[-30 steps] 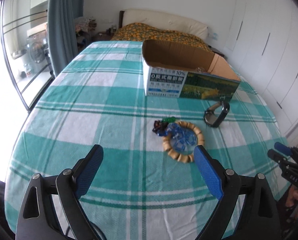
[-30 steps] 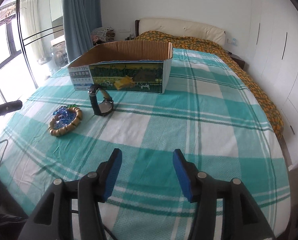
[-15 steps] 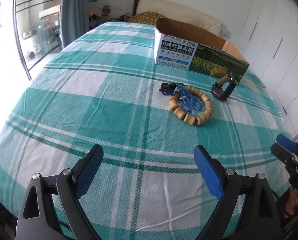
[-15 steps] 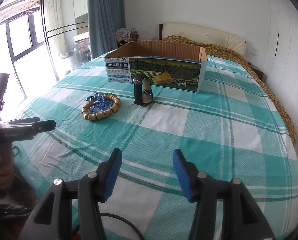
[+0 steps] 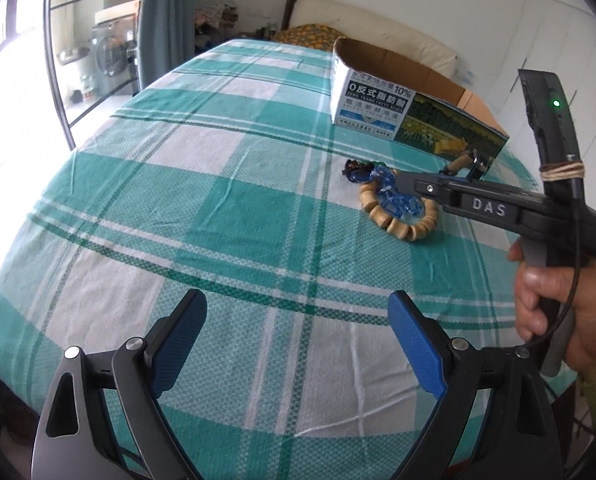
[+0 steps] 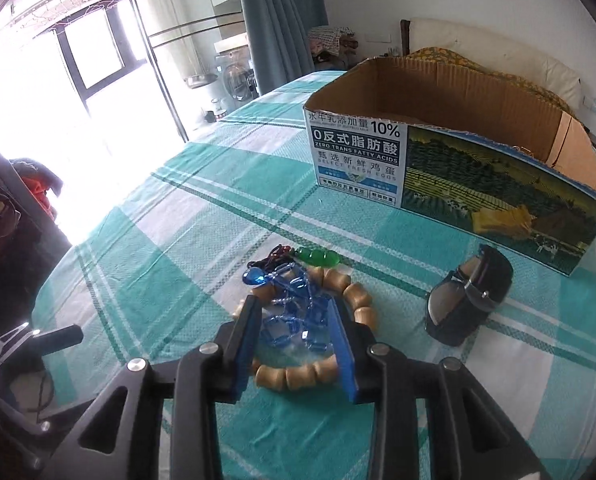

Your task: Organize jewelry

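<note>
Right wrist: hand-held gripper (image 6: 295, 334) closing around blue beads (image 6: 287, 314)

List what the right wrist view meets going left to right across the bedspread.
Blue bead necklace lying inside the wooden bead bracelet → watch; the cardboard box stands behind them.

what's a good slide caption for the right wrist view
Right gripper closing, fingers straddling blue beads inside wooden bracelet.
</note>
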### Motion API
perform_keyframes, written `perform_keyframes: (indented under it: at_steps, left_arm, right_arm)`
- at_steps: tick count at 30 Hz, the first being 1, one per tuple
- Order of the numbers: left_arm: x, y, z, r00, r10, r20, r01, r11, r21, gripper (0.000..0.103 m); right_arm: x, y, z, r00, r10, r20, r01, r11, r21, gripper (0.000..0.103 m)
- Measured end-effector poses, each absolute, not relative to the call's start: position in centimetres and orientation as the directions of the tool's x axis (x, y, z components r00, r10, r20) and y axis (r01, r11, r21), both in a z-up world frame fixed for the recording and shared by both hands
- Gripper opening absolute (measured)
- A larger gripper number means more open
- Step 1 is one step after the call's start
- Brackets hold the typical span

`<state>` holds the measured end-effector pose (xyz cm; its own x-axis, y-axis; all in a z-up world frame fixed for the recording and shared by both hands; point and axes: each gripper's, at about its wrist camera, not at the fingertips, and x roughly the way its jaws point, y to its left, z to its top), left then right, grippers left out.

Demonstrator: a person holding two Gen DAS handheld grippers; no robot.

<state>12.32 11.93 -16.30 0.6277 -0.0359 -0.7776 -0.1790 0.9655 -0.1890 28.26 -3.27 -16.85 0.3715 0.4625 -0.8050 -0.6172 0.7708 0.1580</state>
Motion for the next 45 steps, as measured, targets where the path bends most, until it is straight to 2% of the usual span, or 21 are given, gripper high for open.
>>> perform_keyframes:
  at_steps: [2,5,6,7,10,16,19,23,28,31,32,33,34,45]
  left_arm:
    - [12.3,12.1,-16.7,0.619,-0.044,-0.784,-0.179,0.964,-0.195,0.092]
    - [12.5,12.4,-17.1,0.609,-0.054,-0.791,-0.184,0.961,-0.207,0.092]
    - [12.6,12.5,-17.2,0.608,-0.054,-0.792,-0.186,0.960,-0.209,0.092]
    - [12.6,12.6,-17.2,0.607,-0.054,-0.793,-0.187,0.960,-0.209,0.092]
    - [12.6,12.9,-17.2,0.610,-0.051,-0.791,-0.190,0.959,-0.209,0.092]
    - [12.4,13.5,-17.7,0.600,-0.042,-0.799,-0.211,0.955,-0.209,0.092]
    - [12.4,13.7,-17.8,0.598,-0.041,-0.800,-0.213,0.955,-0.208,0.092]
    - [12.7,13.5,-17.7,0.600,-0.047,-0.798,-0.207,0.955,-0.212,0.092]
    - [12.9,12.7,-17.7,0.601,-0.060,-0.797,-0.187,0.959,-0.214,0.092]
    - [13.0,12.1,-17.7,0.598,-0.066,-0.799,-0.175,0.962,-0.211,0.092]
    - [13.0,11.9,-17.6,0.596,-0.066,-0.800,-0.170,0.963,-0.207,0.092]
    - [13.0,11.7,-17.5,0.597,-0.064,-0.800,-0.167,0.965,-0.202,0.092]
    - [13.0,11.6,-17.4,0.599,-0.061,-0.799,-0.165,0.966,-0.197,0.092]
    - [13.9,8.8,-17.3,0.589,-0.070,-0.805,-0.119,0.978,-0.172,0.093]
  right_arm:
    - [29.0,-2.6,-17.6,0.357,0.451,-0.818,-0.619,0.770,0.154,0.029]
    - [29.2,-2.0,-17.9,0.361,0.450,-0.817,-0.633,0.761,0.140,0.026]
    - [29.2,-1.7,-17.8,0.351,0.456,-0.818,-0.644,0.751,0.143,0.015]
    - [29.0,-1.5,-17.6,0.349,0.456,-0.819,-0.651,0.746,0.138,0.011]
    - [28.0,-1.5,-16.3,0.359,0.476,-0.803,-0.665,0.734,0.137,0.011]
    - [26.0,-4.9,-10.0,0.400,0.599,-0.694,-0.640,0.725,0.257,0.011]
    - [25.0,-7.1,-7.2,0.432,0.615,-0.660,-0.633,0.728,0.264,0.011]
    - [24.0,-11.1,-5.9,0.471,0.580,-0.664,-0.599,0.763,0.243,0.011]
    - [23.6,-16.8,-9.6,0.524,0.402,-0.751,-0.487,0.865,0.122,0.011]
    - [23.0,-20.1,-12.9,0.552,0.283,-0.785,-0.416,0.909,0.035,0.018]
    - [22.5,-21.2,-13.8,0.550,0.249,-0.797,-0.387,0.922,0.021,0.026]
    - [21.9,-22.3,-14.2,0.558,0.226,-0.799,-0.358,0.934,0.014,0.049]
    - [21.0,-23.2,-14.4,0.577,0.217,-0.787,-0.334,0.942,0.014,0.057]
    - [15.1,-26.6,-16.4,0.635,0.096,-0.767,-0.197,0.980,-0.040,0.058]
